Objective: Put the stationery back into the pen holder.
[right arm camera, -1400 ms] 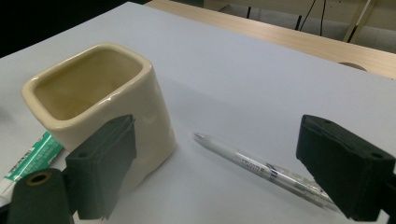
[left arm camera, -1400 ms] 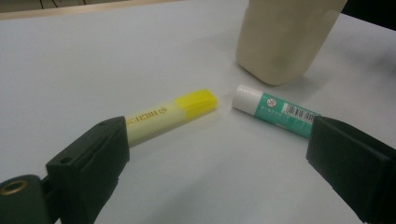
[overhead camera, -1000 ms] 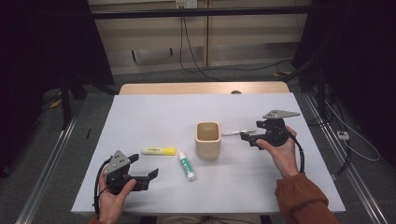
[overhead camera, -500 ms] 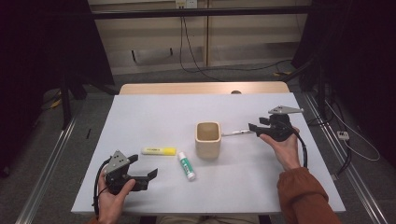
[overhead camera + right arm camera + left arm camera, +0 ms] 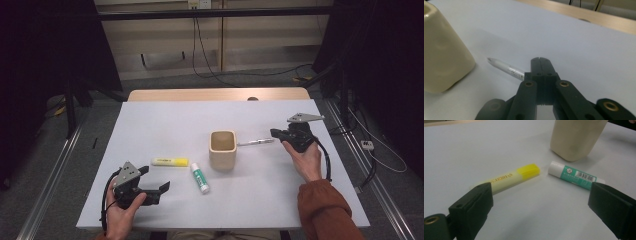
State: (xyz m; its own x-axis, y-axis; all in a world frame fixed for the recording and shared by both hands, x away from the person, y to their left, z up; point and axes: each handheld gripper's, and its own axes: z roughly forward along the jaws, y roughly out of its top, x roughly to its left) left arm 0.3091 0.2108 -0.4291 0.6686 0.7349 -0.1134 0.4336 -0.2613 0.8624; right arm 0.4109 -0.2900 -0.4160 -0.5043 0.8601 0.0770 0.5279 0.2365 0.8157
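Cream cup [image 5: 222, 148] stands mid-table [image 5: 170, 120], one of it; inside looks empty. High view: one pen [image 5: 256, 142] lies between cup and right gripper [image 5: 276, 134], one yellow highlighter [image 5: 170, 161] and one glue stick [image 5: 200, 178] left of the cup. Left gripper [image 5: 163, 186] sits near the front edge.

Left gripper view: jaws spread wide, nothing between them; highlighter [image 5: 506, 178] and glue stick [image 5: 574, 175] ahead.

Right gripper view: jaws have just been closing, now pressed together; pen [image 5: 505, 68] lies beside them, unpinched.

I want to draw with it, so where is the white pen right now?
In the high view the white pen lies on the table's right half, between the beige cup and the right gripper, whose shut jaws pinch its far end.
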